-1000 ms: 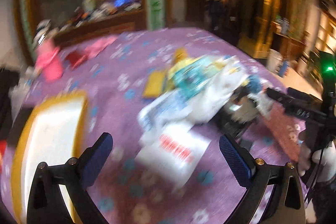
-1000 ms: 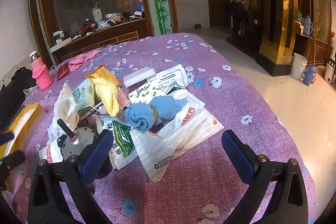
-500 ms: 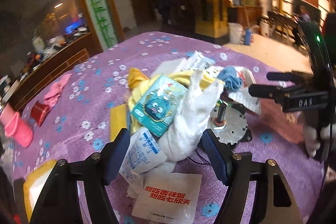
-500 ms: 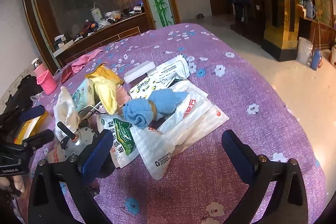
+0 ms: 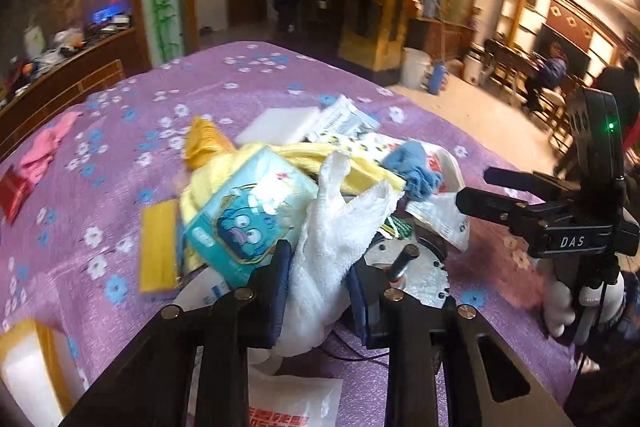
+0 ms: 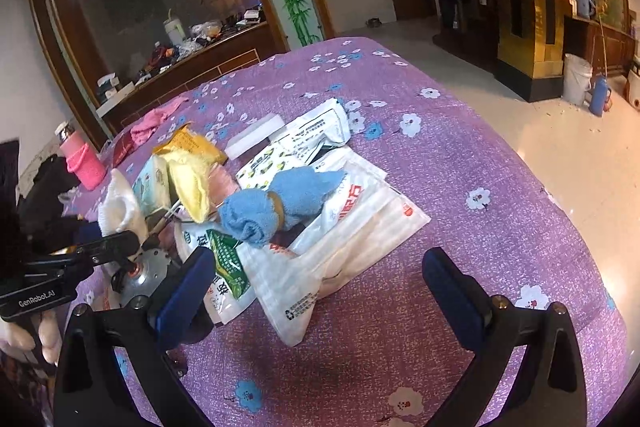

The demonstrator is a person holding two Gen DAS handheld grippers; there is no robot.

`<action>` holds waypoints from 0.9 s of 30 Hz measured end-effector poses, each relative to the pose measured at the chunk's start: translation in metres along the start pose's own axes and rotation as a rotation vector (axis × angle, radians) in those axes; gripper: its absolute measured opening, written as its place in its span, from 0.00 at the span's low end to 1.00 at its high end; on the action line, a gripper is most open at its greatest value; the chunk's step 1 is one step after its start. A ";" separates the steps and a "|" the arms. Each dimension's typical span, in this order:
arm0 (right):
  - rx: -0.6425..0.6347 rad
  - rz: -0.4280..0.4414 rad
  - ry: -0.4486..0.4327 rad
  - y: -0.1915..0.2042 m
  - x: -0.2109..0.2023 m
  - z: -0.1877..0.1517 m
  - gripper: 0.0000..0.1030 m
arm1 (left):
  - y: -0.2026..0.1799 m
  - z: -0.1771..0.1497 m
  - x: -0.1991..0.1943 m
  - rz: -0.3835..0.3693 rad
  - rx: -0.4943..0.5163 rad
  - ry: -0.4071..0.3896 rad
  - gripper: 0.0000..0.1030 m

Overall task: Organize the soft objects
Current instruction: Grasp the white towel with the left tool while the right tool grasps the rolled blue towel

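Observation:
My left gripper [image 5: 318,287] is shut on a white towel [image 5: 340,235] at the near side of a pile on the purple flowered table [image 5: 120,131]. The towel also shows in the right wrist view [image 6: 118,205]. A yellow cloth [image 5: 320,155], a blue rolled cloth [image 6: 276,205] and a teal tissue pack [image 5: 244,223] lie in the pile. My right gripper [image 6: 316,287] is open and empty, held above white plastic bags [image 6: 340,247], just short of the blue cloth. It also shows in the left wrist view [image 5: 500,195].
A metal motor [image 5: 416,275] with wires sits right of the towel. A yellow sponge [image 5: 158,247], a white foam block [image 6: 256,137], a pink cloth [image 6: 156,121], a pink bottle [image 6: 82,161] and a yellow-edged box [image 5: 28,367] lie around the pile.
My left gripper moved in on the pile and closed its fingers on the white towel. My right gripper stayed open, nearly still.

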State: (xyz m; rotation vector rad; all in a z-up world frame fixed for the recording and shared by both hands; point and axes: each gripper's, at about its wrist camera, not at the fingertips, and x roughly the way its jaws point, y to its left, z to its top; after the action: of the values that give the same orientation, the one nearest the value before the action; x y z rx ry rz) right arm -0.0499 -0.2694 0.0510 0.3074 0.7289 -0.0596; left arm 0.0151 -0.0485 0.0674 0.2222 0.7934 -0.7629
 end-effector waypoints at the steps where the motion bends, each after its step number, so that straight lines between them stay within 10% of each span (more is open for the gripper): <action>1: 0.008 0.001 0.000 -0.002 0.000 0.000 1.00 | 0.001 -0.001 -0.004 -0.005 -0.019 -0.011 0.24; 15: 0.141 0.034 -0.012 -0.027 -0.004 0.004 1.00 | 0.010 -0.061 -0.179 -0.026 -0.322 -0.415 0.24; 22: 0.123 0.191 0.035 -0.004 -0.020 0.030 0.93 | 0.030 -0.096 -0.214 0.025 -0.408 -0.457 0.24; 27: 0.173 0.199 0.226 0.012 0.031 0.050 0.51 | 0.041 -0.112 -0.231 0.033 -0.444 -0.504 0.24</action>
State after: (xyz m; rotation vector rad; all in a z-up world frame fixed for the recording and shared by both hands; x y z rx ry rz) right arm 0.0071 -0.2712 0.0687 0.5570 0.9156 0.1030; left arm -0.1250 0.1546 0.1504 -0.3457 0.4582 -0.5586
